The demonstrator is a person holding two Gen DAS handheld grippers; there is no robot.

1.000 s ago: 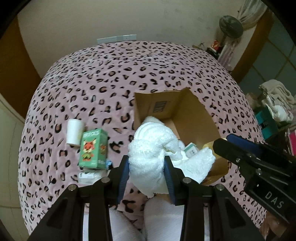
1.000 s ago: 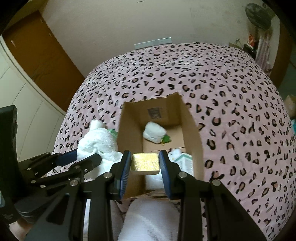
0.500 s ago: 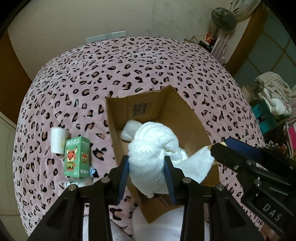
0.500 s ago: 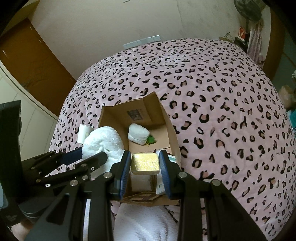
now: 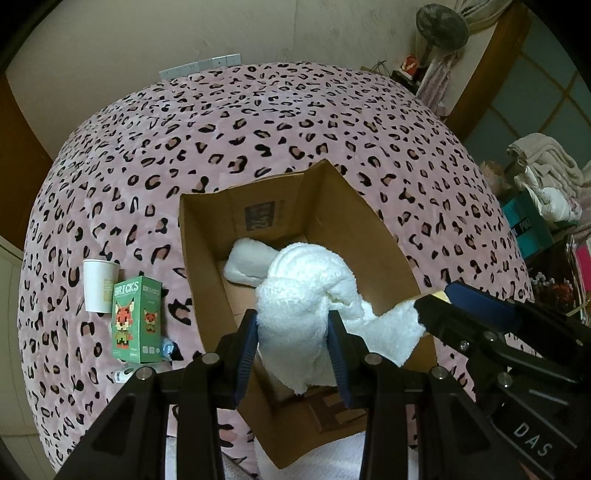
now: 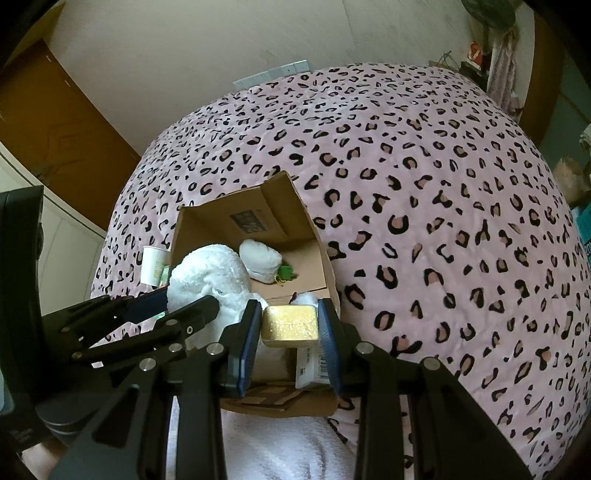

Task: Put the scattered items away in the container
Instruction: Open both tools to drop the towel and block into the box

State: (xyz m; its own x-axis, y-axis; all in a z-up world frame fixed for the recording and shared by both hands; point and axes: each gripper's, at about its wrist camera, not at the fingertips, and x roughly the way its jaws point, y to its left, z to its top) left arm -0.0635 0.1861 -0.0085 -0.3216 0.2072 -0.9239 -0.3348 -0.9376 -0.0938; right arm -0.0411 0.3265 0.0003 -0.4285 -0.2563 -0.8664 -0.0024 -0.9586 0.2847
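Observation:
An open cardboard box stands on a pink leopard-print bed. My left gripper is shut on a bunched white fluffy towel, held over the box's near half. My right gripper is shut on a small gold tin above the box's near right corner. Inside the box lie a white plush with a green piece and a white barcoded pack. Left of the box stand a green BRICKS box and a white paper cup.
A small white item and a bluish scrap lie below the BRICKS box. A white cloth covers the near bed edge. Right of the bed are piled laundry, a teal box and a fan.
Both grippers have moved forward and down over the box with their loads. The box now sits lower and larger in both views; the towel hangs over its interior instead of its near rim.

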